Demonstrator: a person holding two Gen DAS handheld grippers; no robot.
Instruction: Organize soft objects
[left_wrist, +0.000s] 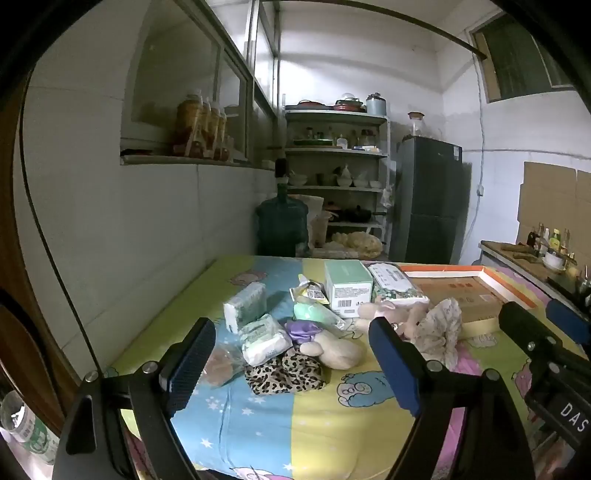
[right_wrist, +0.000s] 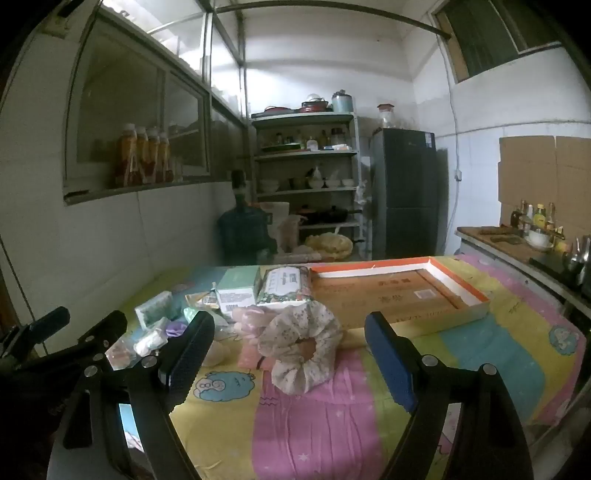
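Left wrist view: the left hand-held gripper (left_wrist: 291, 365) hangs above the near part of the table (left_wrist: 332, 424), its jaws spread wide with nothing between the pads. The table is covered with a cartoon-print sheet. Taking the green box (left_wrist: 347, 286) as landmark: just in front of it lies a mint green pouch (left_wrist: 314, 312), and nearer still a purple scrunchie (left_wrist: 301, 329), a cream plush toy (left_wrist: 334, 350) and a leopard-print cloth (left_wrist: 284, 374). Left of the box are two tissue packs (left_wrist: 245, 306), the nearer one (left_wrist: 264, 338) in clear wrap. Right of the box lies a flat wipes pack (left_wrist: 395, 282), and in front of that a pink plush (left_wrist: 391, 314) touching a floral frilled cap (left_wrist: 439, 328). Further right of the box sits a shallow orange-rimmed cardboard tray (left_wrist: 491, 275). The right hand-held gripper (left_wrist: 546, 325) shows at the right edge.

Right wrist view: the right hand-held gripper (right_wrist: 290, 354) is likewise wide open and empty, with the floral frilled cap (right_wrist: 299, 343) lying on the sheet ahead between its fingers, untouched. The green box (right_wrist: 238, 286) stands behind and left of the cap; the cardboard tray (right_wrist: 476, 306) is to the box's right, empty apart from its printed bottom.
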